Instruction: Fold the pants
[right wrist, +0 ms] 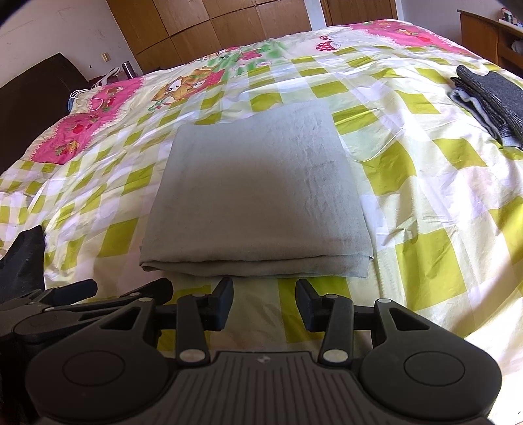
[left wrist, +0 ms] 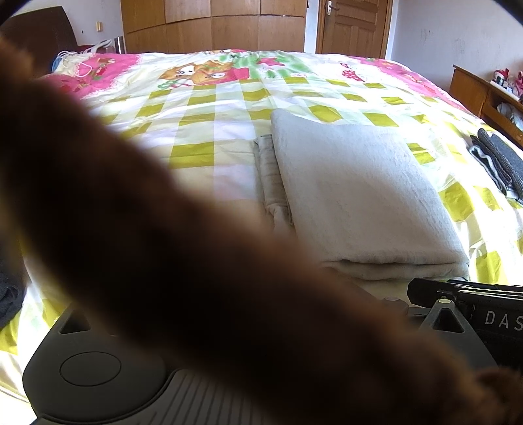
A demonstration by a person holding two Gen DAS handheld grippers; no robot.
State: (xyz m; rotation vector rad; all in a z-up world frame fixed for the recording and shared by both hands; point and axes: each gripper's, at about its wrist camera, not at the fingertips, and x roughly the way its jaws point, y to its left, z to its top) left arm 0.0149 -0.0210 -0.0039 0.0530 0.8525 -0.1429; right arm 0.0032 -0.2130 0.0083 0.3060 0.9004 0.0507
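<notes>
Pants [right wrist: 258, 193]: grey, folded into a flat rectangular stack, lying on the bed [right wrist: 425, 202] near its front edge. The folded edge faces the camera; layers show along that edge. In the left wrist view the same stack [left wrist: 356, 193] sits right of centre, with a paler layer showing along its left side.

Bed: covered by a quilt checked in yellow-green and white, with a pink cartoon border toward the far side.

Right tongs [right wrist: 264, 305]: released, jaws parted, empty, just in front of the pants' near edge and not touching it.

Left tongs [right wrist: 127, 287]: seen at the lower left of the right wrist view, beside the right tongs; in their own view a blurred brown shape [left wrist: 183, 248] covers the fingers, so I cannot tell whether they are parted or clenched.

Dark clothes [right wrist: 493, 104]: a second folded pile, grey and black, on the bed well to the right of the pants.

Wardrobe [right wrist: 212, 29]: wooden, behind the bed.

Door [left wrist: 353, 26]: wooden, right of the wardrobe.
</notes>
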